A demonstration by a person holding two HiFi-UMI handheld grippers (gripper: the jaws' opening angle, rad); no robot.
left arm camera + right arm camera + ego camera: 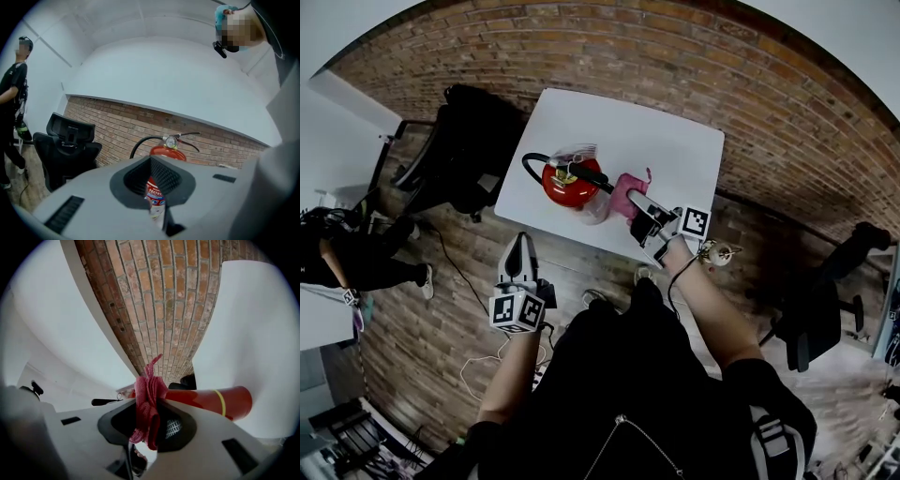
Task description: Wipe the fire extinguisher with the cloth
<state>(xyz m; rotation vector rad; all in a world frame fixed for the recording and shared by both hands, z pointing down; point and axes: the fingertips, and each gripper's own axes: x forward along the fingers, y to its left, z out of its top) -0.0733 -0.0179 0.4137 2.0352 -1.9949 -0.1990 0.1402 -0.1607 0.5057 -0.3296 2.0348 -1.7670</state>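
Note:
A red fire extinguisher [571, 182] with a black hose stands upright on the white table [656, 141]. My right gripper [643, 217] is shut on a pink cloth [627, 192], which it holds just right of the extinguisher's body. In the right gripper view the cloth [147, 401] hangs bunched between the jaws [149, 422], right against the red cylinder [211, 401]. My left gripper [519, 251] is off the table's near edge, over the floor, jaws together and holding nothing. In the left gripper view the extinguisher [166, 151] shows straight ahead, beyond the gripper [151, 177].
A black office chair [457, 150] stands at the table's left, another chair [814, 309] at the right. A person [352, 258] stands at the far left. Cables [483, 367] lie on the brick-patterned floor by my feet.

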